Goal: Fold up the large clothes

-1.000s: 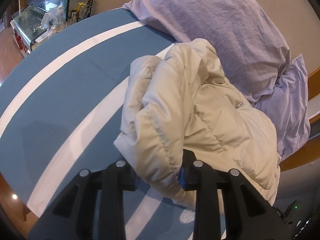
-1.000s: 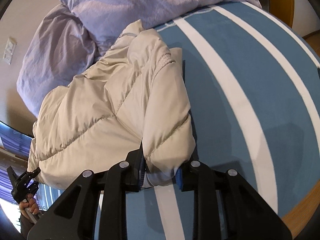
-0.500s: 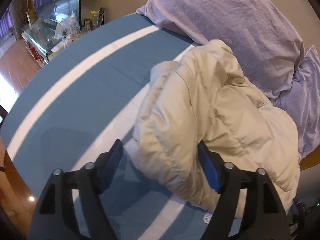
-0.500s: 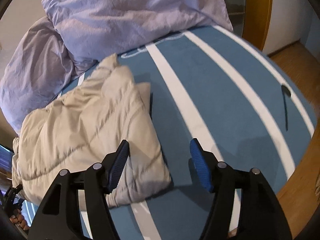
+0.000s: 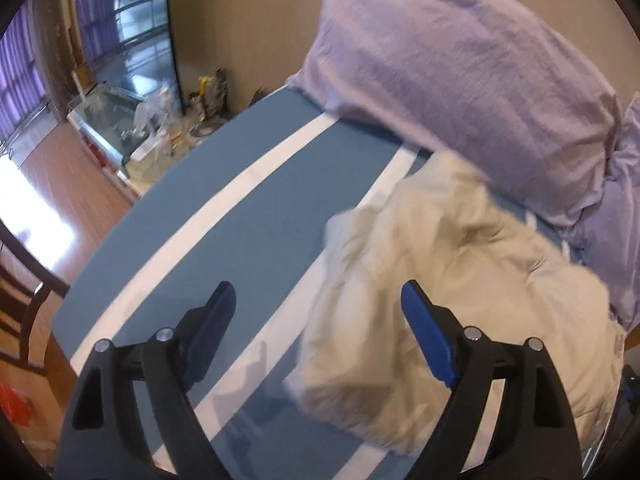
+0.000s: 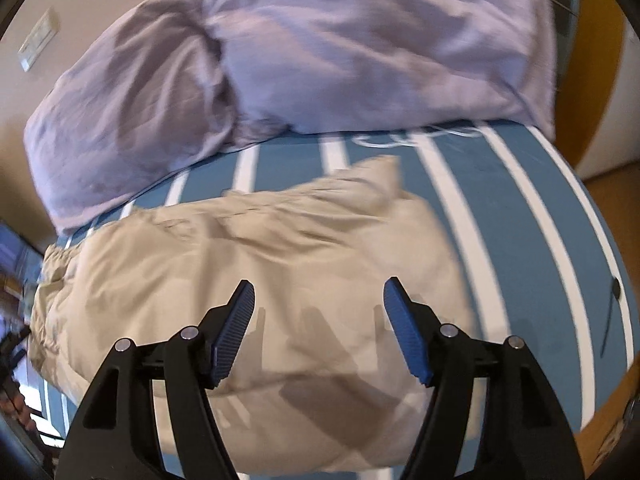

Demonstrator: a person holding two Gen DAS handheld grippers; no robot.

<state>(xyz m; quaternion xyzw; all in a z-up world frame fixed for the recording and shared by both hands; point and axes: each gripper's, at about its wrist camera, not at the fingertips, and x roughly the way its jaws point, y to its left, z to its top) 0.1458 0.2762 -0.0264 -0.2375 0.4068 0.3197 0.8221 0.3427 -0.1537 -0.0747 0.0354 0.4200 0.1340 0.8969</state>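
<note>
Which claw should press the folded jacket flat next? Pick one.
Right. The right claw is open directly over the beige jacket; the left claw is open too, but mostly over the striped bedspread beside its edge.

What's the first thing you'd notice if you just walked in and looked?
A puffy cream jacket lies bunched on the blue-and-white striped bed cover. Two big lilac pillows are piled behind it. Both grippers, left and right, hang wide open above it.
</note>
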